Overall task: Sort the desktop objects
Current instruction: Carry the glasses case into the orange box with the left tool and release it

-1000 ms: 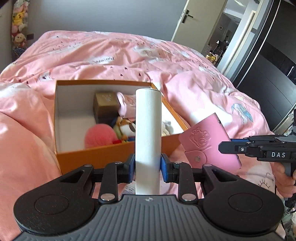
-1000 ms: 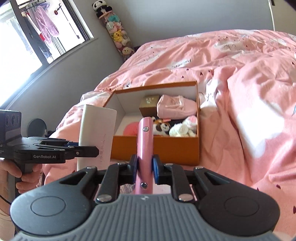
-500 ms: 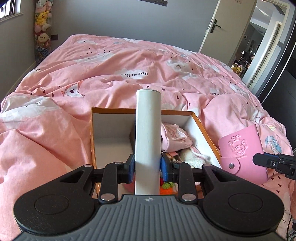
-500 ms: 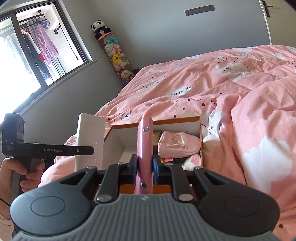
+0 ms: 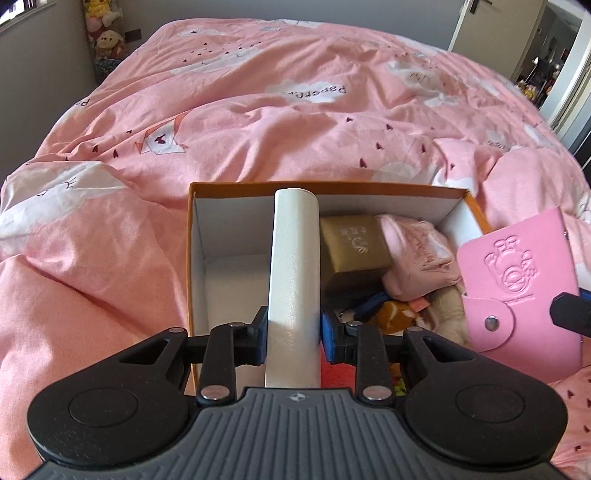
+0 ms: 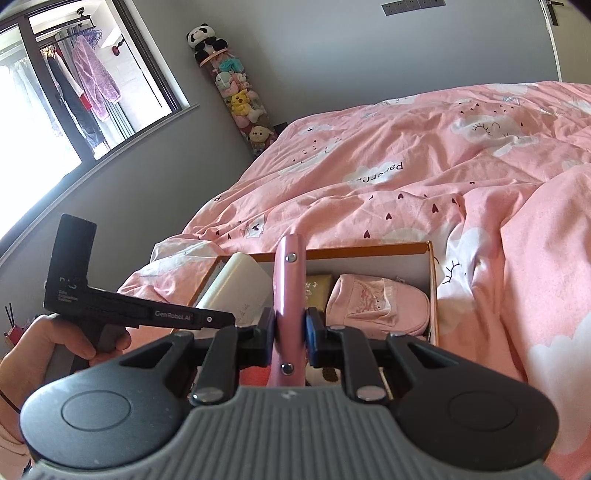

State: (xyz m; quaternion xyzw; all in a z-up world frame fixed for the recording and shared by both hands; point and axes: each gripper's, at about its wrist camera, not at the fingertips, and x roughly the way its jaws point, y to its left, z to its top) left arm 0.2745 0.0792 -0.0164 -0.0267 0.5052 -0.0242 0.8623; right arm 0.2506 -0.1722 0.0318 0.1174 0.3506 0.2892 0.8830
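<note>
An orange cardboard box (image 5: 190, 258) with white inner walls sits on the pink bed. My left gripper (image 5: 293, 334) is shut on a slim white box (image 5: 293, 266), held upright over the box's left, bare part. My right gripper (image 6: 290, 332) is shut on a pink card wallet (image 6: 290, 295), seen edge-on above the box's near wall. From the left wrist the wallet (image 5: 517, 291) shows its embossed face and snap at the right rim of the box. The white box (image 6: 240, 291) and the left gripper's black body (image 6: 140, 314) appear in the right wrist view.
Inside the box lie a gold box (image 5: 354, 247), a pink pouch (image 6: 376, 302) and plush toys (image 5: 402, 314). The rumpled pink duvet (image 5: 258, 122) surrounds it. A stack of plush toys (image 6: 236, 96) stands by the grey wall, a window (image 6: 55, 92) to the left, a door (image 5: 476, 22) behind.
Both grippers have moved forward over the orange box with their objects; the left one tilted down, so the box interior now fills the view below it.
</note>
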